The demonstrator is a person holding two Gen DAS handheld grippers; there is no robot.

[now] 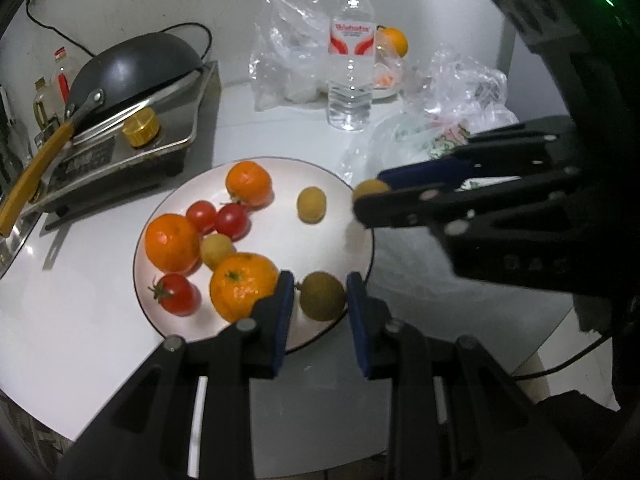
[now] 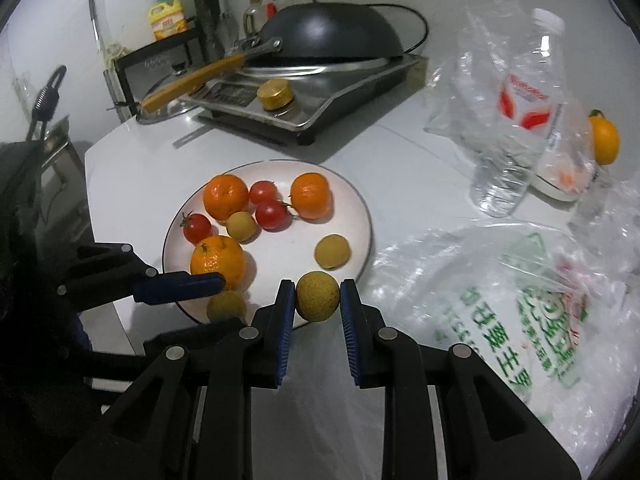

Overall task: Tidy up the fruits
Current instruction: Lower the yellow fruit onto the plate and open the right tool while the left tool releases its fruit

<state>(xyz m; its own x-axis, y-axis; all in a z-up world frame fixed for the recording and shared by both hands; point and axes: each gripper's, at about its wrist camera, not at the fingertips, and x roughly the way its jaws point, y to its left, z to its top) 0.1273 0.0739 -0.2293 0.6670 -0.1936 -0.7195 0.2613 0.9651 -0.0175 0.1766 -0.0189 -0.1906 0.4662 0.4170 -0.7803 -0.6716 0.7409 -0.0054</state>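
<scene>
A white plate (image 1: 308, 248) (image 2: 352, 216) holds three oranges, three red tomatoes and small brown longans. My left gripper (image 1: 320, 292) is open over the plate's near rim, with a longan (image 1: 322, 295) lying between its fingers, apart from both pads; it also shows in the right wrist view (image 2: 226, 305). My right gripper (image 2: 318, 296) is shut on another longan (image 2: 318, 297) and holds it above the plate's right edge; it also shows in the left wrist view (image 1: 370, 191). A loose longan (image 1: 311, 204) (image 2: 332, 251) lies on the plate.
A gas stove (image 1: 132, 148) (image 2: 304, 96) with an upturned black wok (image 1: 136, 68) stands behind the plate. A water bottle (image 1: 351, 52) (image 2: 520, 120), clear plastic bags (image 1: 452, 92) (image 2: 500, 288) and another orange (image 1: 394, 42) (image 2: 605, 140) lie at the right.
</scene>
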